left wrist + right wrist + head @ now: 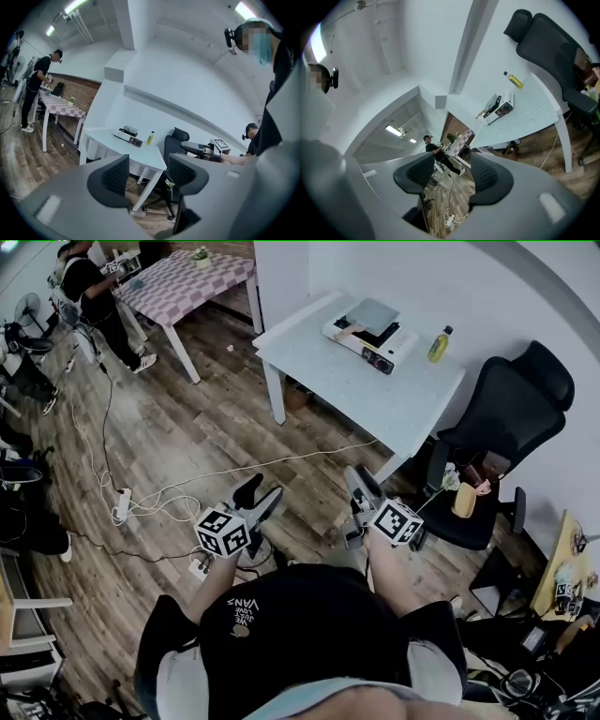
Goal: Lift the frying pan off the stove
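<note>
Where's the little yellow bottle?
In the head view, the small yellow bottle stands at the upper right on the white table, just right of the white tabletop stove and near the black office chair.

Head view: we look steeply down from head height; the white table (375,381) lies well off at 1 o'clock. Left gripper view faces it level; right gripper view is rolled sideways, table at 2 o'clock. All three share table and stove (368,331).

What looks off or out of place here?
Nothing spilled or damaged. The frying pan sits on the stove on the white table. Only oddity: a loose white cable trails across the floor between the person and that table, a possible trip hazard.
</note>
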